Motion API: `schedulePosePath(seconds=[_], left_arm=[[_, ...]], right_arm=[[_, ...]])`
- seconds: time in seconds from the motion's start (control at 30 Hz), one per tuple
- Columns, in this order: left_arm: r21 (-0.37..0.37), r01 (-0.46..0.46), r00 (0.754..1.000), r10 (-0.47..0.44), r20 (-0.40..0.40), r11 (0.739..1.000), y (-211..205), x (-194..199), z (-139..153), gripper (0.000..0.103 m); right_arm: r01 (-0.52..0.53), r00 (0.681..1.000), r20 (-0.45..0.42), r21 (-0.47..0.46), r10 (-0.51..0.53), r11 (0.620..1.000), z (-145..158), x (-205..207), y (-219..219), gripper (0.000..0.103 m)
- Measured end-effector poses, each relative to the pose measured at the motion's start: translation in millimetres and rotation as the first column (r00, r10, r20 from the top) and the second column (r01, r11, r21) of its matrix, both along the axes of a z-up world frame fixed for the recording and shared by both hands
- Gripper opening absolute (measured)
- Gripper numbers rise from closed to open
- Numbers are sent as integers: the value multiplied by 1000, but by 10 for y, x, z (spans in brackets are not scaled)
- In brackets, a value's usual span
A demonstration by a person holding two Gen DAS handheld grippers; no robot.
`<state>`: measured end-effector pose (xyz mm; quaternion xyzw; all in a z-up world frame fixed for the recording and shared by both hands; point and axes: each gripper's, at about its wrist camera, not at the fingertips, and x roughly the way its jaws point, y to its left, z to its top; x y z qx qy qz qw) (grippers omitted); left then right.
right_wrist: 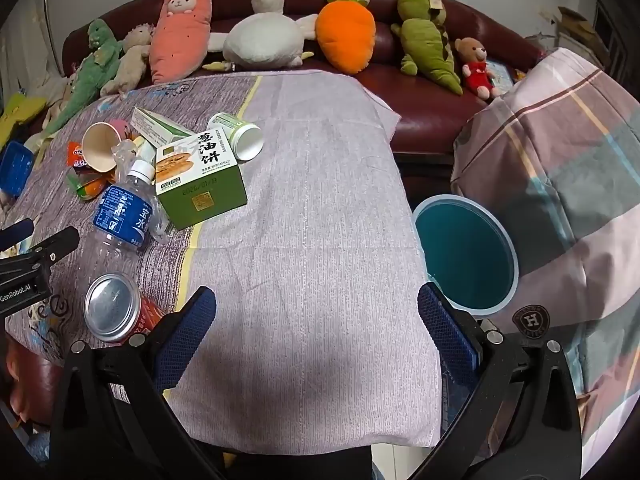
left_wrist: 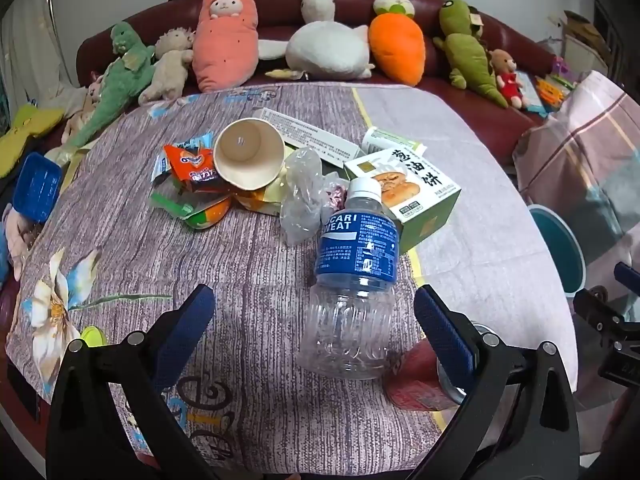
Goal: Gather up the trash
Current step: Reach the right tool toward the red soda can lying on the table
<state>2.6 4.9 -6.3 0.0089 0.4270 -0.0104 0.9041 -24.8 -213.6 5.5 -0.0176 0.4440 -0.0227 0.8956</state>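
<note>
An empty plastic bottle (left_wrist: 354, 280) with a blue label lies on the cloth-covered table (left_wrist: 240, 272), its base toward my open, empty left gripper (left_wrist: 314, 320). A red can (left_wrist: 420, 380) lies beside the right finger. Behind are a green-and-white food box (left_wrist: 408, 188), a paper cup (left_wrist: 248, 154) on its side, snack wrappers (left_wrist: 192, 176) and a clear plastic bag (left_wrist: 300, 196). My right gripper (right_wrist: 316, 320) is open and empty over bare cloth. The bottle (right_wrist: 120, 220), can (right_wrist: 116, 308) and box (right_wrist: 200, 184) lie to its left. A teal bin (right_wrist: 464, 252) stands off the table's right edge.
Plush toys (left_wrist: 328, 44) line a dark red sofa (right_wrist: 424, 108) behind the table. A checked cloth (right_wrist: 560, 168) covers something at the right. A white tub (right_wrist: 240, 136) and a long carton (right_wrist: 156, 126) lie behind the box. A blue tray (left_wrist: 36, 186) sits at the left edge.
</note>
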Motion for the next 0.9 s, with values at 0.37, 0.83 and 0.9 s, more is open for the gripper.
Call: schedulePosePath(seconds=[0.37,0.83,0.9], left_arm=[[0,2,1000,-2,-2,1000,2,-1,-5,99],[26,38,998,-36,-56,999,90,62,-73,99],[34,47,996,-44,-74,998,98,110,-109,99]], right_arm=[[-1,1000,1,4,1,1000,27,-4,-27,97],[1,1000,-5,8,-1,1000,30,23,-56,97],[3,1000,14,11,-3,1000,-33,5,-15,97]])
